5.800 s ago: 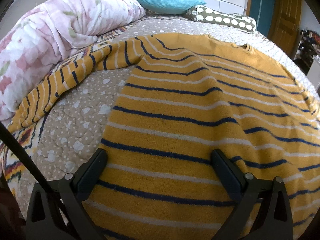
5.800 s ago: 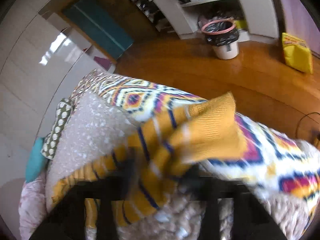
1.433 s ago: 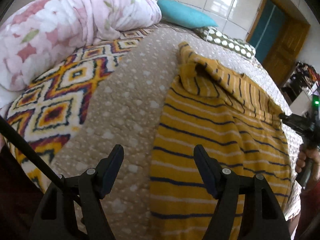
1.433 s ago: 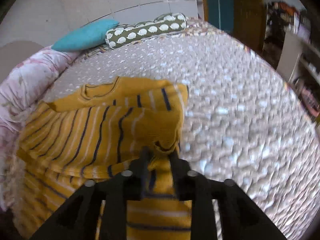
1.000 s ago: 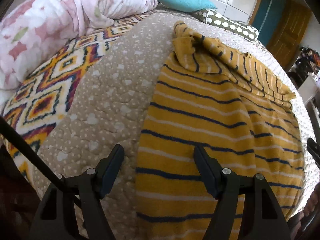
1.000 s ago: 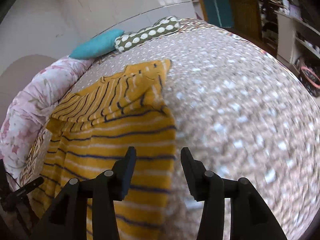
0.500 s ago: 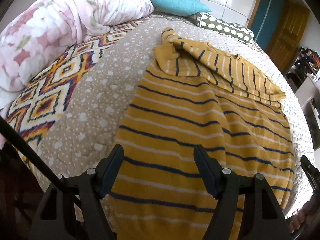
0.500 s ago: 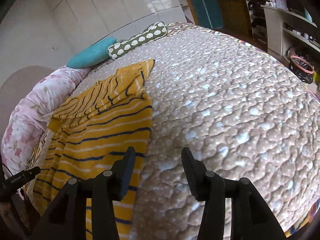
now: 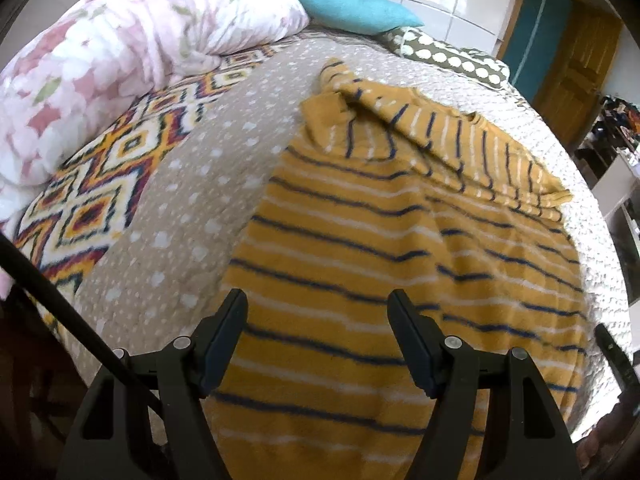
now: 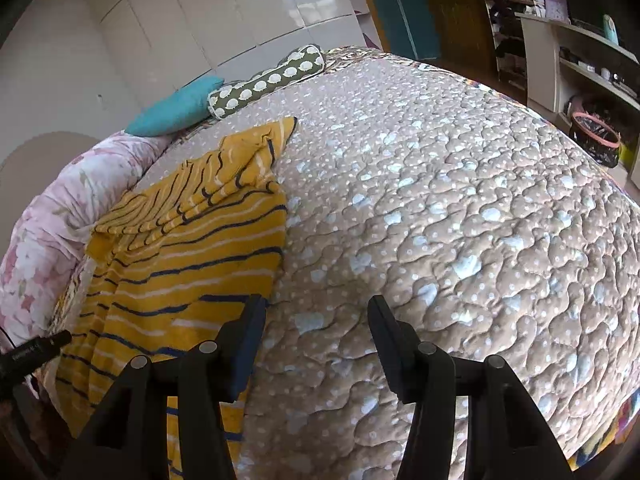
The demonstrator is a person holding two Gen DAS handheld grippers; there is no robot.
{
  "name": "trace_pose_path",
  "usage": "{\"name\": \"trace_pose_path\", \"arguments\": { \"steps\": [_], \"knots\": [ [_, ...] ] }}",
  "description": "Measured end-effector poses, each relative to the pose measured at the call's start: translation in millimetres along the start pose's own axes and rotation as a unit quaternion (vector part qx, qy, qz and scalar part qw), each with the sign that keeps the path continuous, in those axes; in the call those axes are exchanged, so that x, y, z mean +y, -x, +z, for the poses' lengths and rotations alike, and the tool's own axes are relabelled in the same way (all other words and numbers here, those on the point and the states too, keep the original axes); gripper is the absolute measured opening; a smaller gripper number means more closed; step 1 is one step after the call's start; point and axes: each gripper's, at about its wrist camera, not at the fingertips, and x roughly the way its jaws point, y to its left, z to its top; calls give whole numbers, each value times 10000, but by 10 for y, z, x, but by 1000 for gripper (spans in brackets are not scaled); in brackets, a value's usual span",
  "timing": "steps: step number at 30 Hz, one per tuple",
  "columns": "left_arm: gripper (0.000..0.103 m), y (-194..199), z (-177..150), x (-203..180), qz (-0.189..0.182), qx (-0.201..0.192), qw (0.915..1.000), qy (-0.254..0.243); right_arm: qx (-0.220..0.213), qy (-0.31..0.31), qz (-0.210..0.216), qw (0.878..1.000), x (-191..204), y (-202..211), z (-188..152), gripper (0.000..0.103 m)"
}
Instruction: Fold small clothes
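Observation:
A yellow sweater with navy and white stripes (image 9: 380,248) lies flat on the bed, both sleeves folded across its far part. It also shows in the right wrist view (image 10: 180,248). My left gripper (image 9: 318,304) is open and empty, hovering over the sweater's near hem. My right gripper (image 10: 316,312) is open and empty above the quilt, just right of the sweater's right edge; its left finger (image 10: 244,344) overlaps that edge.
The beige dotted quilt (image 10: 460,220) covers the bed. A pink floral duvet (image 9: 120,68) lies at the left, a teal pillow (image 9: 352,8) and a green patterned bolster (image 9: 448,56) at the head. Shelves and a bin (image 10: 596,140) stand beyond the right side.
Both grippers have let go of the sleeves, which now lie folded over the sweater. Both drew back to the near hem. The left gripper has moved slightly right and closer to the cloth.

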Motion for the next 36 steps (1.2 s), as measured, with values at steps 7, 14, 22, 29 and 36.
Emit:
{"name": "trace_pose_path", "arguments": {
  "steps": [7, 14, 22, 29, 36],
  "knots": [
    [75, -197, 675, -412, -166, -65, 9995, -258, -162, 277, -121, 9994, 25, -88, -44, 63],
    [75, -966, 1364, -612, -75, 201, 9992, 329, -336, 624, -137, 9974, 12, -174, -99, 68],
    [77, -1555, 1600, -384, 334, 538, 9939, 903, -545, 1199, -358, 9906, 139, -247, -197, 78],
    [79, -1472, 1628, -368, 212, 587, 9950, 778, -635, 1221, -286, 9901, 119, -258, -213, 80],
    [79, -916, 1455, -160, -90, 331, 9970, 692, -647, 1239, -297, 9897, 115, -256, -220, 80]
  ]
}}
